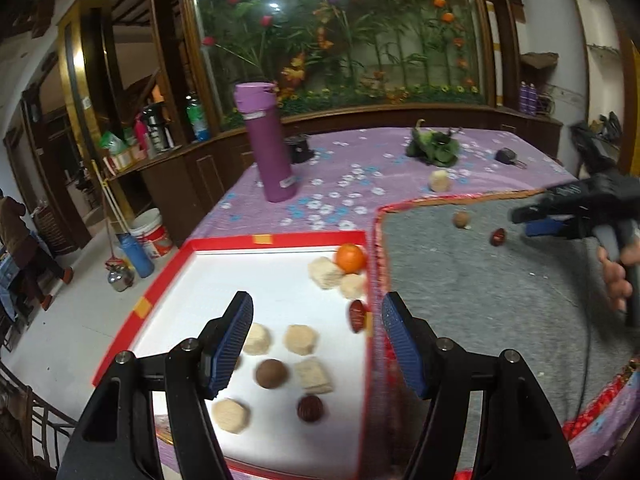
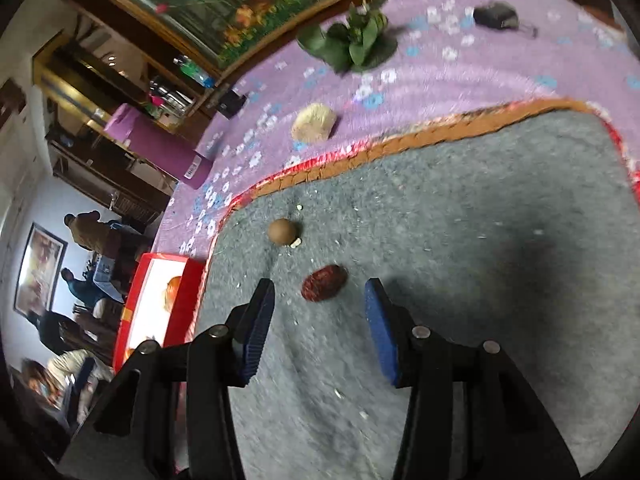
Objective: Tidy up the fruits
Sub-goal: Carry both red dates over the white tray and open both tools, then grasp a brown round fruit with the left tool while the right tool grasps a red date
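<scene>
You are lowering your right hand-held gripper point(image 2: 320, 320), spread wide and empty, toward the red date point(image 2: 324, 283); center it before squeezing gently.

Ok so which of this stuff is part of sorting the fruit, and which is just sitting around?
Part of the job:
red date on the grey mat
round brown fruit on the mat
red-rimmed tray with orange and other pieces
pale piece on the purple cloth, probably

Just lying about:
purple bottle
green plant
small black object
</scene>
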Available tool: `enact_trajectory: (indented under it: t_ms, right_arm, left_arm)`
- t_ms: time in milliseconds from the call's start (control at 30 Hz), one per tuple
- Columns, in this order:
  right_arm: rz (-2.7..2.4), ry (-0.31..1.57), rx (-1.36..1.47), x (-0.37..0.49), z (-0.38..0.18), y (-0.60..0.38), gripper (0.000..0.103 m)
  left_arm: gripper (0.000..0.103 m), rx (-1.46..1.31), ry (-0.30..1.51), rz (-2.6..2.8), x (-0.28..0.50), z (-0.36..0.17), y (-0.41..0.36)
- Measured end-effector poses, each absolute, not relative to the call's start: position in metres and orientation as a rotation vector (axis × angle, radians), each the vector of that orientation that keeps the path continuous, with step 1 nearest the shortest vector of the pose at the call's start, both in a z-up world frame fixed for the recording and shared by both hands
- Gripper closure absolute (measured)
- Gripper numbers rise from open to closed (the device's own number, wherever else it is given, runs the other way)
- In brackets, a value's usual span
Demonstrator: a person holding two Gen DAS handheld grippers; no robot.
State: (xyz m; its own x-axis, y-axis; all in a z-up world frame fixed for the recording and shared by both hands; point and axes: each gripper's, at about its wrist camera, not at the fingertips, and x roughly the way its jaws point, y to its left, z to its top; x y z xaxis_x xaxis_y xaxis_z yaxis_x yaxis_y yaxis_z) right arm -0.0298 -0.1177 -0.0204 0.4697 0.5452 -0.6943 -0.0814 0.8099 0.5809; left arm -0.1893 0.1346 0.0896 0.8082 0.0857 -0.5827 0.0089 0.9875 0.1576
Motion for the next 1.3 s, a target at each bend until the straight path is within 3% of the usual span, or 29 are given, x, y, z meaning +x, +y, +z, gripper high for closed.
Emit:
enact_trajectory:
  t_ms: [167, 267, 333, 367, 500, 833, 1300]
  right_arm:
    - [0.364, 1.114, 0.494, -0.01, -0.027, -0.089, 0.057]
    - [0.312, 1.105, 0.428, -0.004, -0.025, -0.075, 0.065]
    - [0.303, 1.112, 0.372, 0.003, -0.028, -0.072, 0.081]
    - [0.302, 1.116, 0.33, 0.004, -0.027, -0.07, 0.082]
    - [0.371, 1.111, 0.202, -0.003, -0.025, -0.072, 0.083]
    - [0.465, 0.748, 0.645, 0.001, -0.019, -0.19, 0.084]
    - [0.52, 0.745, 0.773, 0.007, -0.02, -0.207, 0.084]
  left_arm:
    - [0.035, 0.154, 0.642, 0.045, -0.189, 0.094, 0.129]
    - [0.035, 0.155, 0.644, 0.05, -0.186, 0.096, 0.127]
    - [0.035, 0.151, 0.65, 0.039, -0.183, 0.097, 0.124]
    - [0.035, 0.149, 0.653, 0.035, -0.181, 0.097, 0.122]
    - [0.035, 0.142, 0.673, 0.013, -0.168, 0.099, 0.112]
    - [0.035, 0.198, 0.698, -0.044, -0.092, 0.095, 0.047]
    - [0.037, 0.344, 0.785, -0.086, -0.012, 0.042, -0.031]
